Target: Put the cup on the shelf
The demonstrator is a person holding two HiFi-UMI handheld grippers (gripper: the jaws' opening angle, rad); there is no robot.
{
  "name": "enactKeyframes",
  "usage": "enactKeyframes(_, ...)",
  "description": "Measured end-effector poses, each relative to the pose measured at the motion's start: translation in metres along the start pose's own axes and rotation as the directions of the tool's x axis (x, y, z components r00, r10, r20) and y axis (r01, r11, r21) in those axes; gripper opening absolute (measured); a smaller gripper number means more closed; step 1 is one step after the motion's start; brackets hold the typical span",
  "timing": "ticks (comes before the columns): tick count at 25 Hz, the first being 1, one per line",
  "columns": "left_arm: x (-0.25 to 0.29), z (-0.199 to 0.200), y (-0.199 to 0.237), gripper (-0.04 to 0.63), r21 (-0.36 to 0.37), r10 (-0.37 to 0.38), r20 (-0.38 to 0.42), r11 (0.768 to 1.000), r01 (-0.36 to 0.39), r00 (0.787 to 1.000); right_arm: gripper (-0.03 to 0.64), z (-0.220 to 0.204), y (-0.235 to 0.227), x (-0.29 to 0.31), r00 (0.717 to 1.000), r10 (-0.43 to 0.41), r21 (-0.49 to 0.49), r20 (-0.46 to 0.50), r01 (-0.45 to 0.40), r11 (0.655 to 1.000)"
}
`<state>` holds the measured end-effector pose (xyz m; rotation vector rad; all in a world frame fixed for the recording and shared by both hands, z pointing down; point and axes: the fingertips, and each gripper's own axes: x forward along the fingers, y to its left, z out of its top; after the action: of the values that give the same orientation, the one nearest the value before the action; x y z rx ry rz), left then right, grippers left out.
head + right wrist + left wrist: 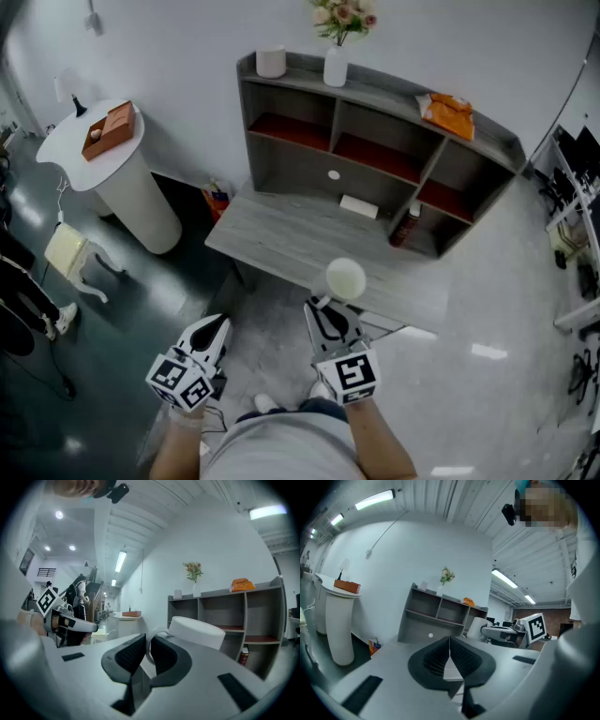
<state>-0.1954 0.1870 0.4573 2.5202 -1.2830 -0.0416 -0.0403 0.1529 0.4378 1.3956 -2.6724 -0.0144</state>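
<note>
A white cup [345, 278] hangs in the air in front of the grey desk [281, 239], held by its handle. My right gripper [327, 307] is shut on that handle; the right gripper view shows the thin white loop pinched between the dark pads, with the cup body [197, 632] just beyond them. My left gripper [216, 330] is lower left, shut with nothing between its pads [461, 656]. The grey shelf unit [375, 155] stands at the back of the desk, with several open cubbies.
On the shelf top stand a white pot [271, 62], a flower vase [336, 66] and an orange object [450, 114]. A dark bottle [406, 226] and a white box [359, 206] sit on the desk. A round white stand [112, 173] is at the left.
</note>
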Motion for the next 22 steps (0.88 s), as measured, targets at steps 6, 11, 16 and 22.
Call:
enactKeyframes(6, 0.025, 0.002, -0.03, 0.017, 0.031, -0.008, -0.02, 0.999, 0.008, 1.0, 0.041, -0.002, -0.027, -0.016, 1.0, 0.004, 0.008, 0.006, -0.004, 1.0)
enactKeyframes(11, 0.047, -0.001, -0.043, 0.017, 0.041, -0.016, -0.027, 0.999, 0.017, 1.0, 0.041, -0.006, -0.052, -0.027, 1.0, -0.011, 0.014, 0.014, 0.011, 1.0)
enactKeyframes(16, 0.075, 0.0, -0.058, 0.017, 0.041, -0.006, -0.031, 0.999, 0.008, 1.0, 0.041, -0.007, -0.082, -0.035, 1.0, 0.0, 0.032, 0.026, -0.001, 0.999)
enactKeyframes(22, 0.1, -0.003, -0.072, 0.017, 0.053, 0.04, -0.032, 0.998, -0.038, 0.999, 0.041, -0.007, -0.108, -0.028, 0.997, 0.074, 0.01, 0.029, -0.074, 0.997)
